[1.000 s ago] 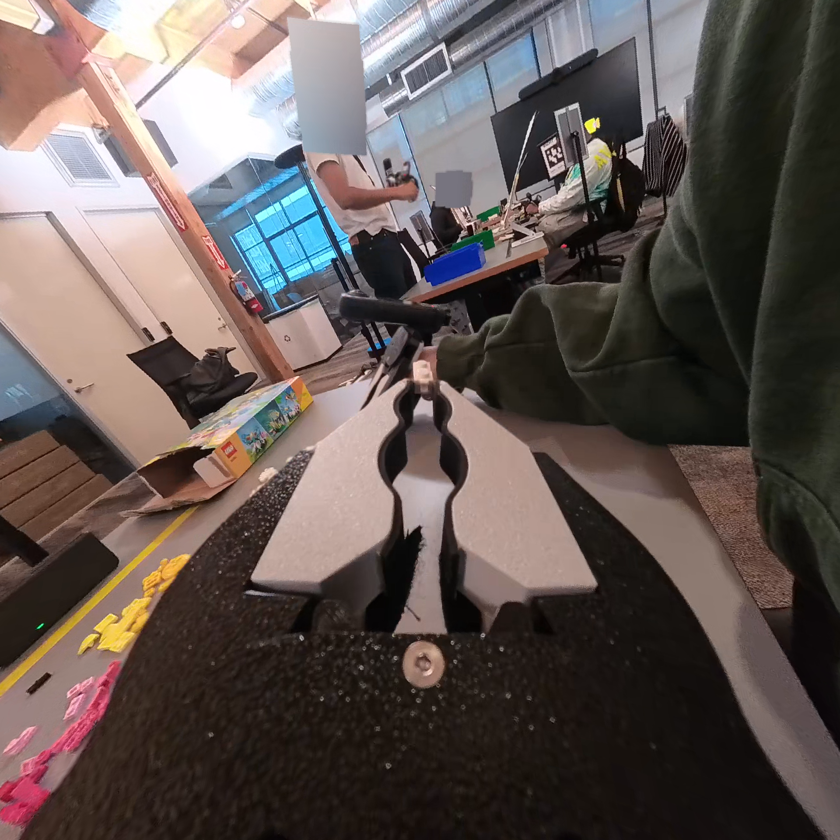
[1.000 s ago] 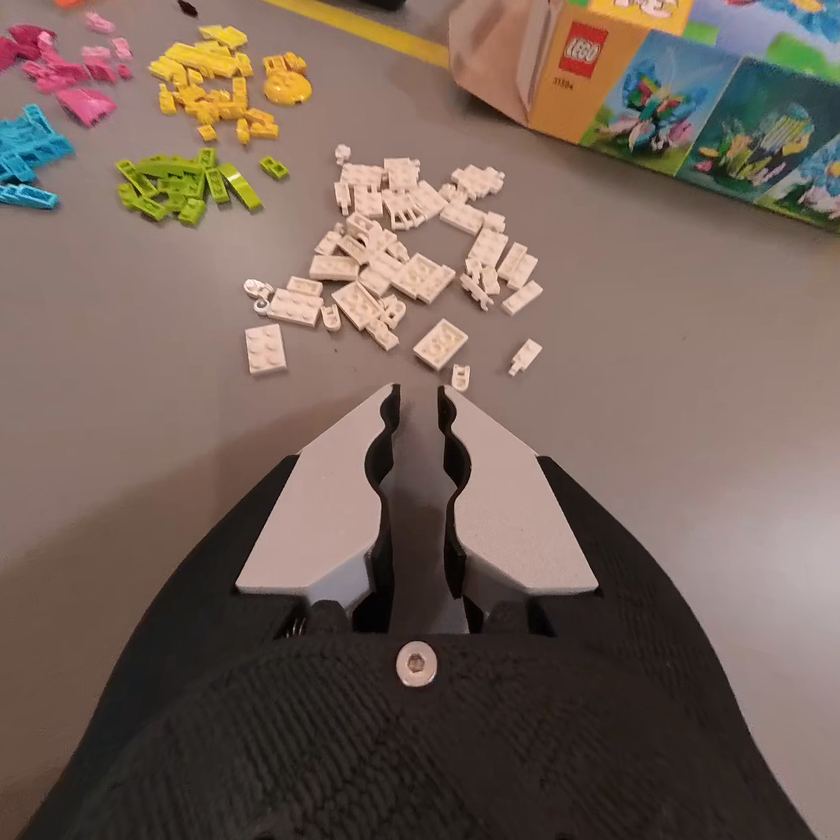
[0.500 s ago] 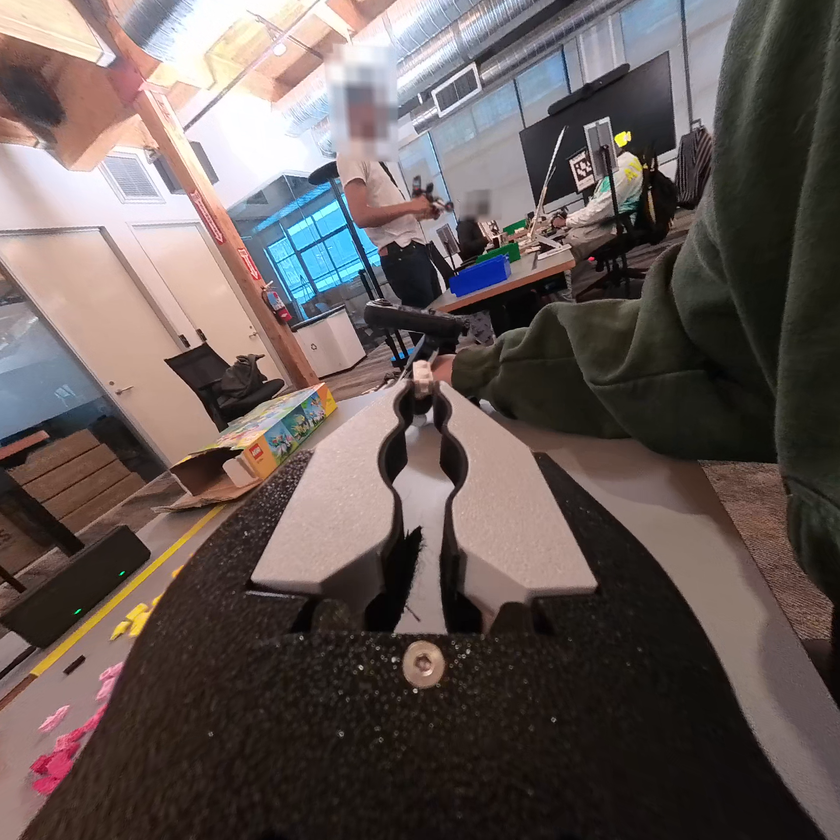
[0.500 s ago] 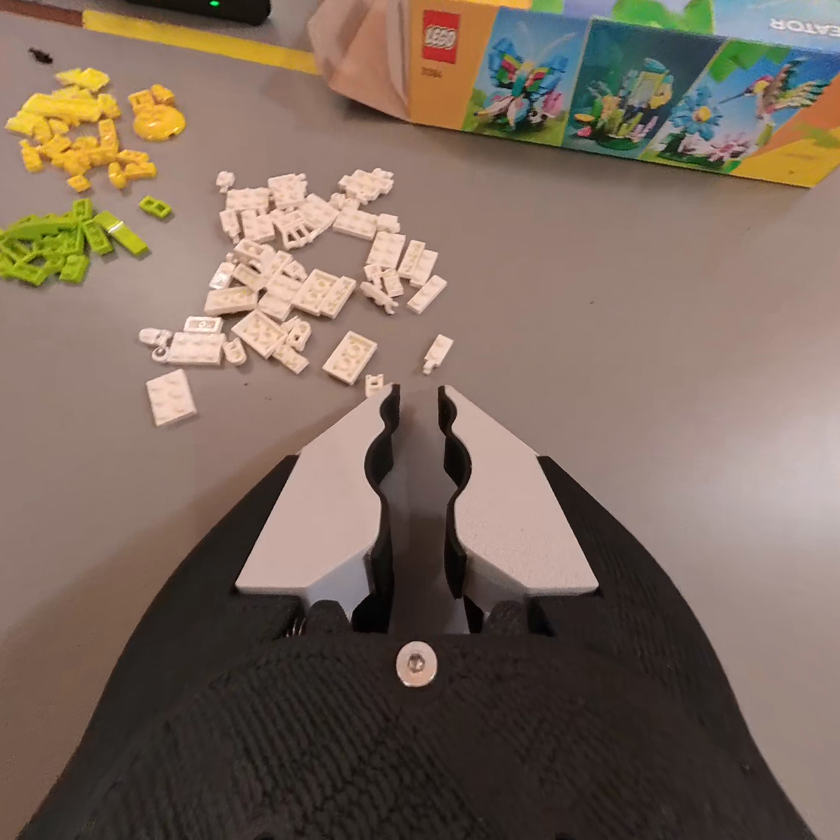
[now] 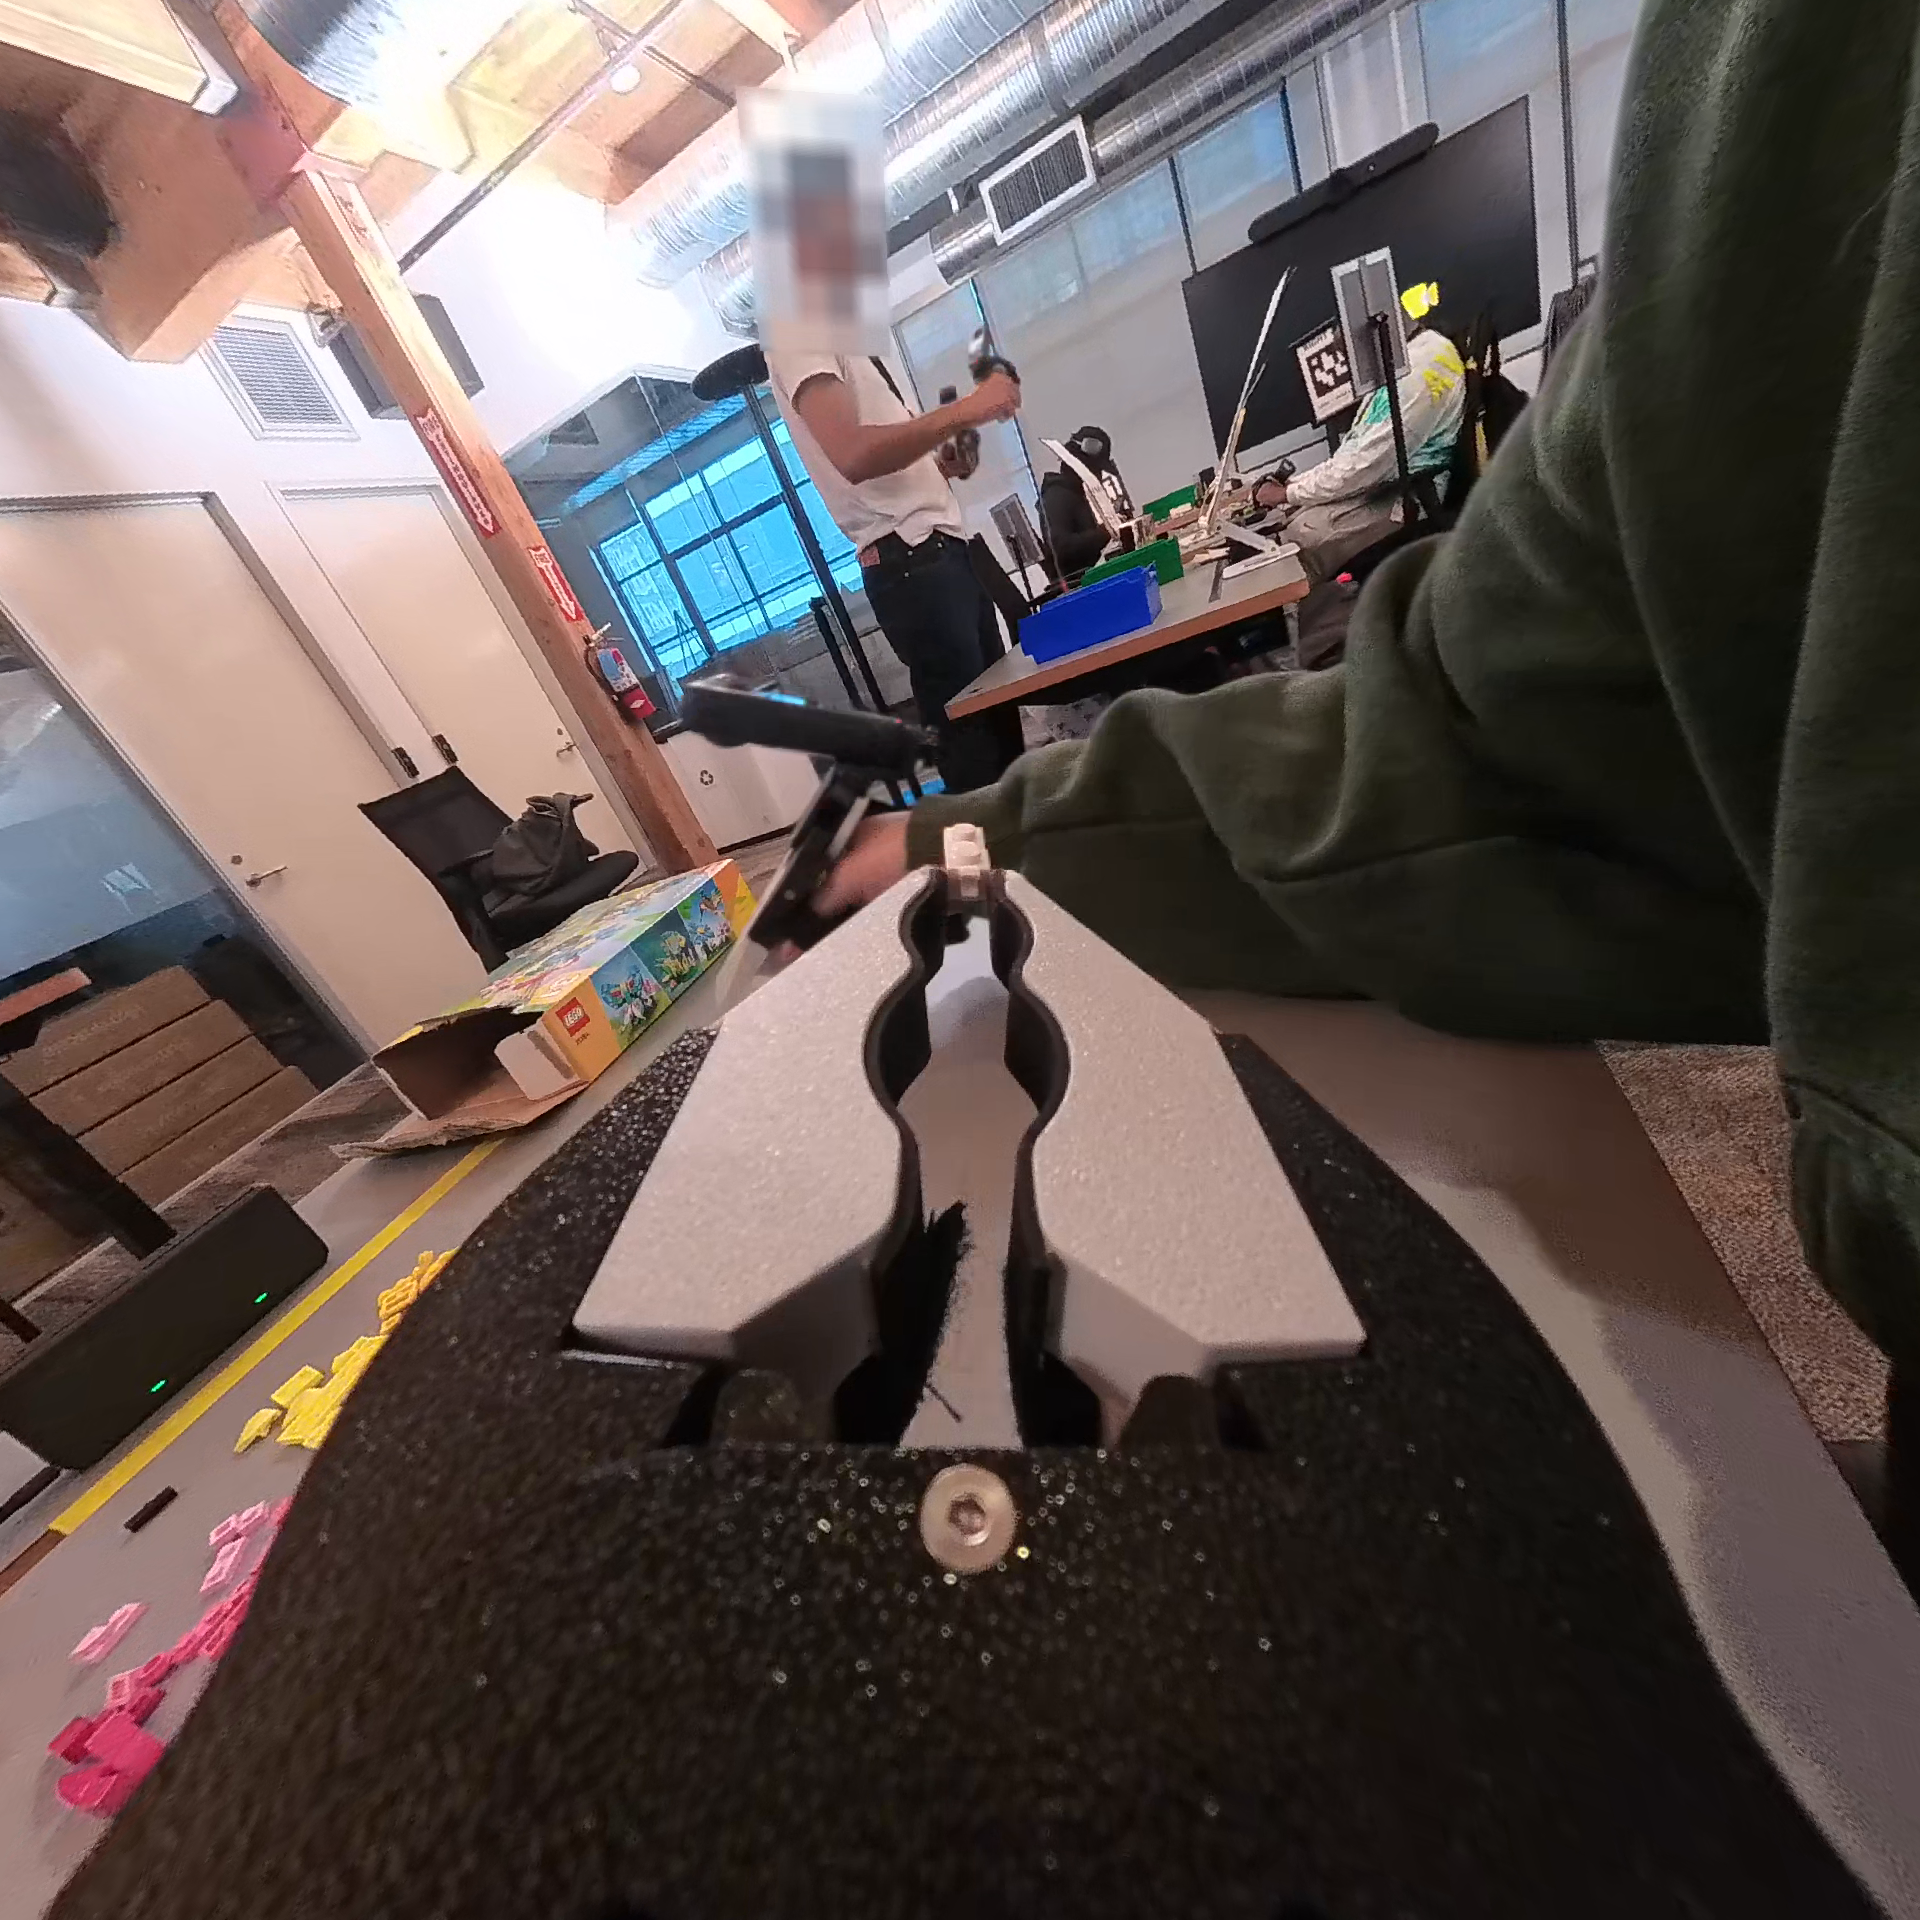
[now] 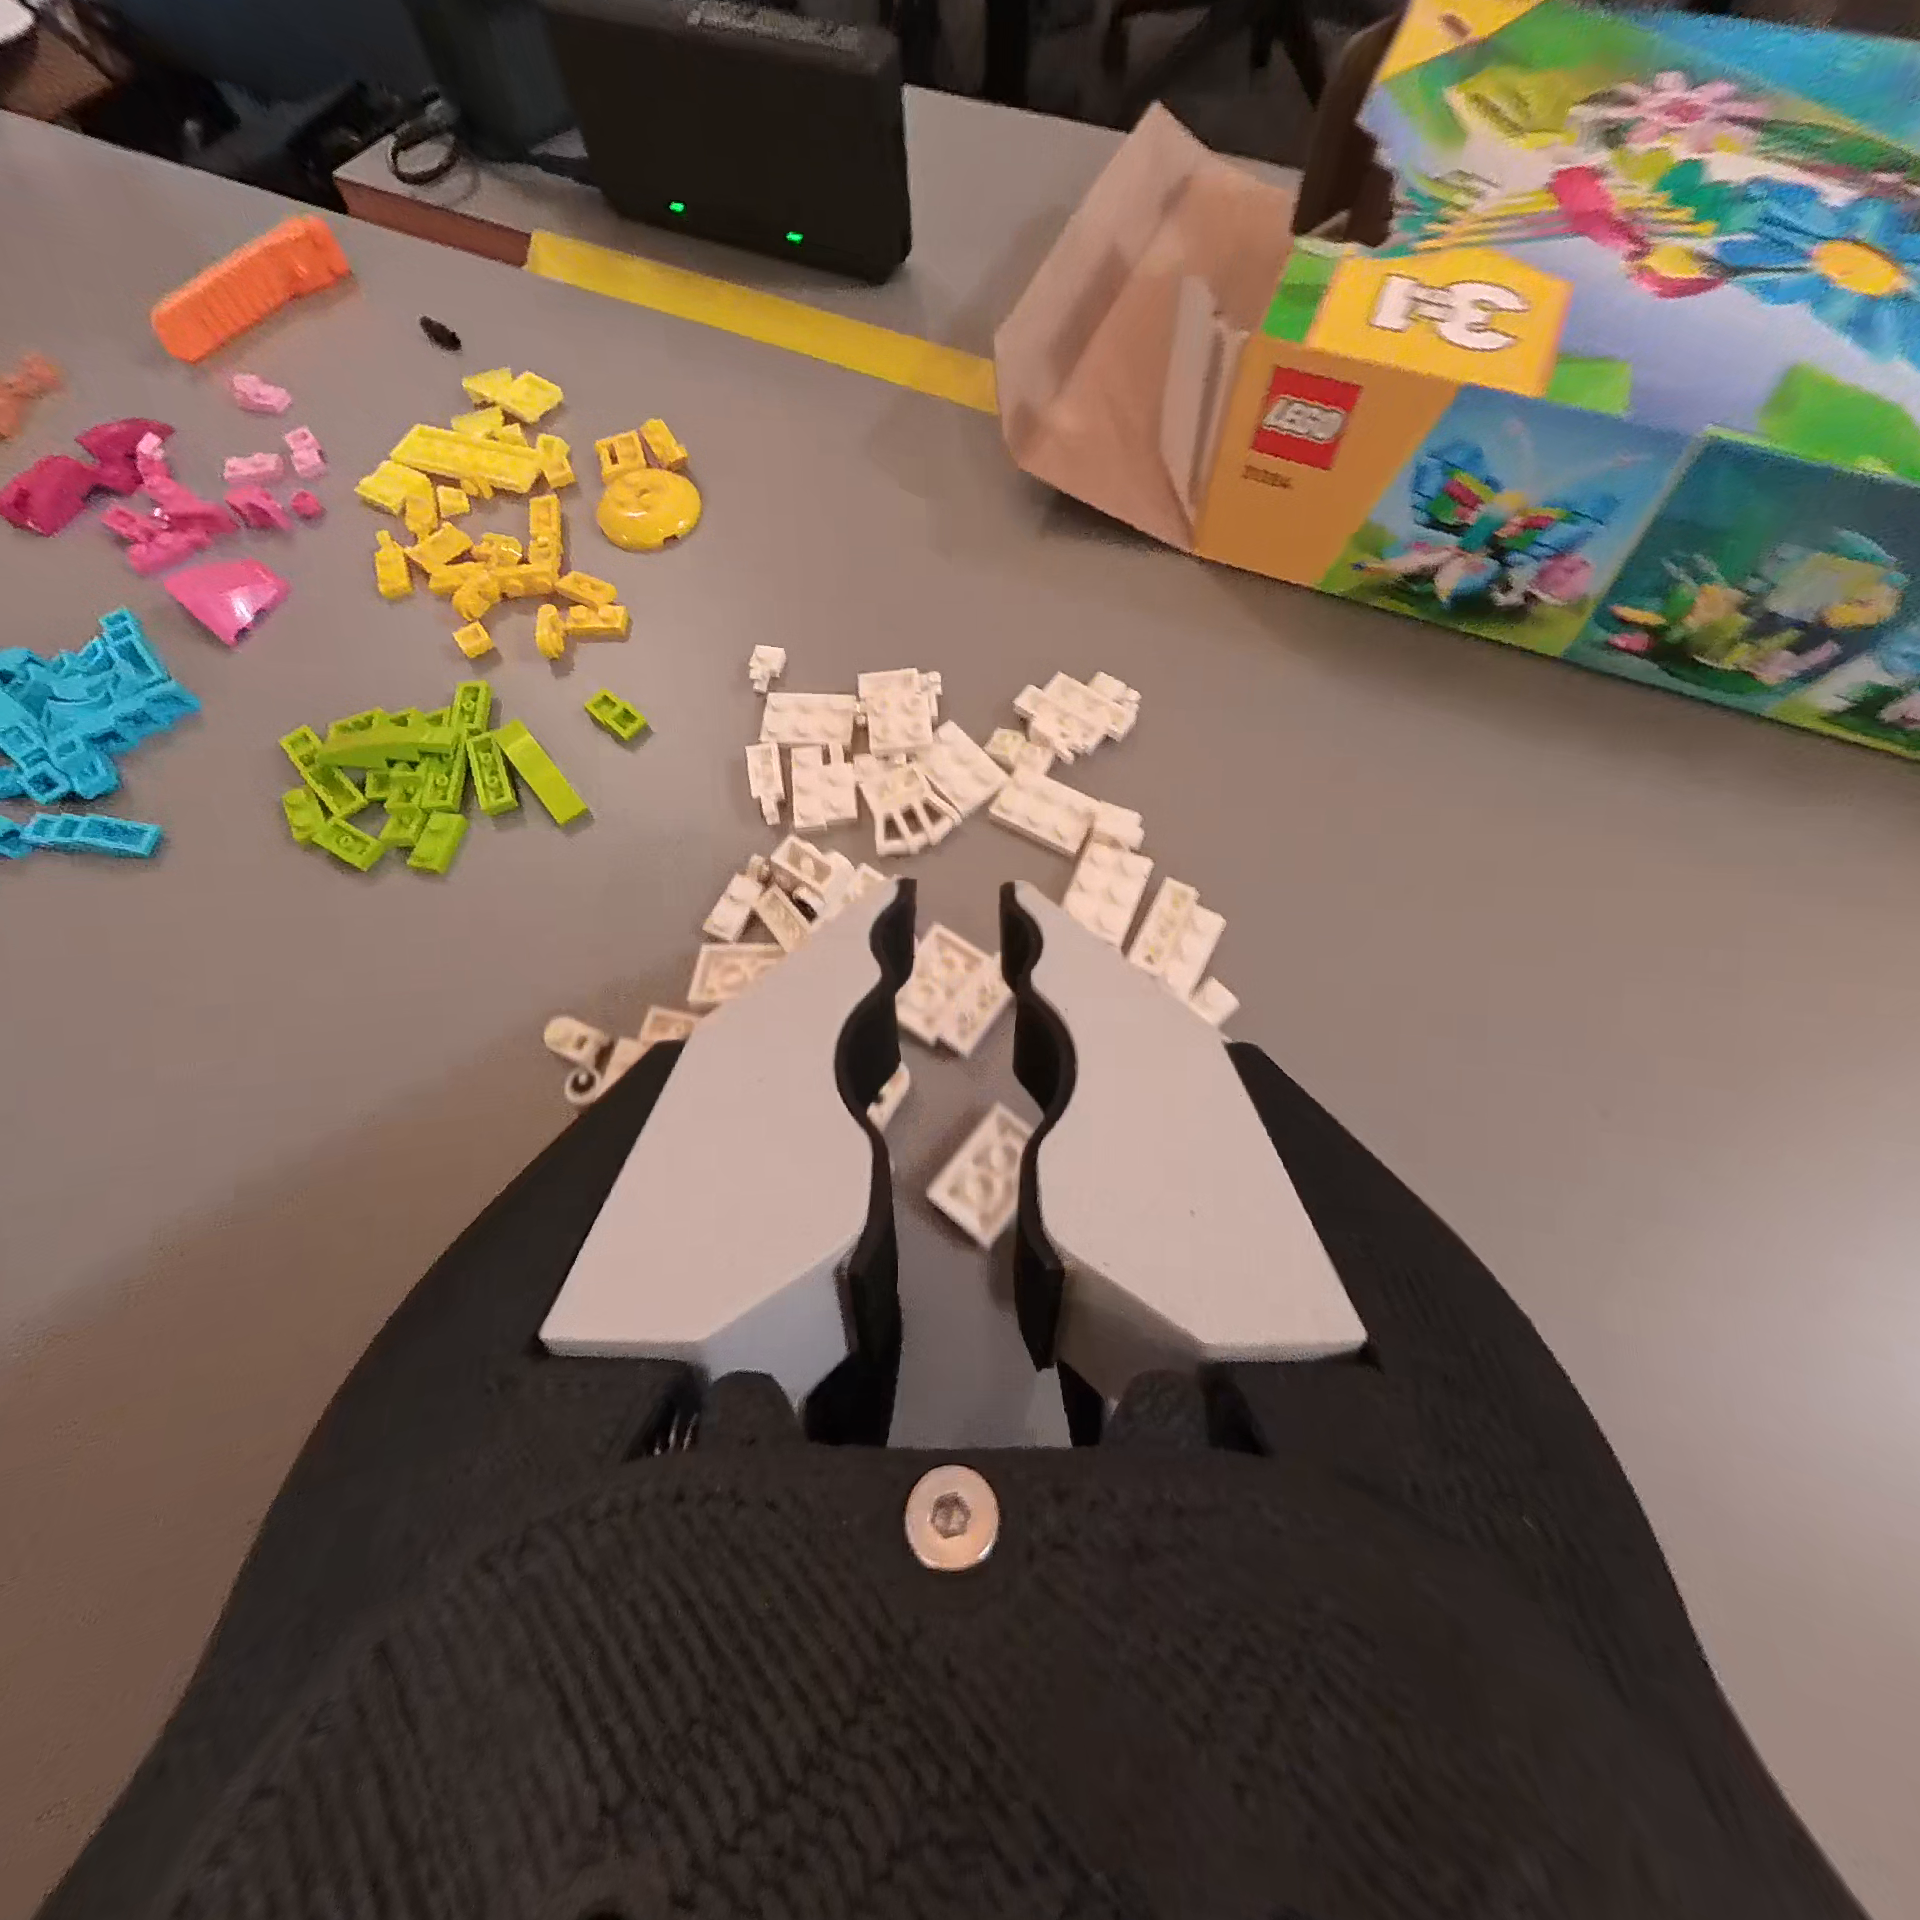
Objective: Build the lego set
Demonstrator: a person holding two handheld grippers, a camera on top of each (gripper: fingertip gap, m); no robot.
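My left gripper (image 5: pixel 964 891) is shut on a small white lego piece (image 5: pixel 963 871) and holds it up above the grey table (image 5: pixel 1455 1164), pointing across the room. My right gripper (image 6: pixel 956 896) is open and empty, low over the pile of white lego pieces (image 6: pixel 935 769), with white plates (image 6: pixel 951 982) showing between its fingers. The right gripper's handle (image 5: pixel 800 727) and the hand in a green sleeve (image 5: pixel 1403 790) show beyond the left fingertips. Sorted piles lie on the table: yellow (image 6: pixel 488 520), lime green (image 6: pixel 426 769), pink (image 6: pixel 156 499) and blue (image 6: pixel 73 717).
The opened lego box (image 6: pixel 1558 436) lies at the back right of the table. A black device (image 6: pixel 727 125) with green lights stands behind a yellow tape line (image 6: pixel 769 312). An orange brick separator (image 6: pixel 249 286) lies at the far left. People stand and sit at desks across the room. About 35 centimetres separates my left fingertips from my right. From the right gripper's tips to the yellow tape line (image 6: pixel 769 312) is close to 25 centimetres. Look for it in the left wrist view (image 5: pixel 310 1299) too.
My right gripper has moved forward and left over the white pile, which now lies under its fingers. My left gripper has stayed raised with the white piece, tilting slightly.
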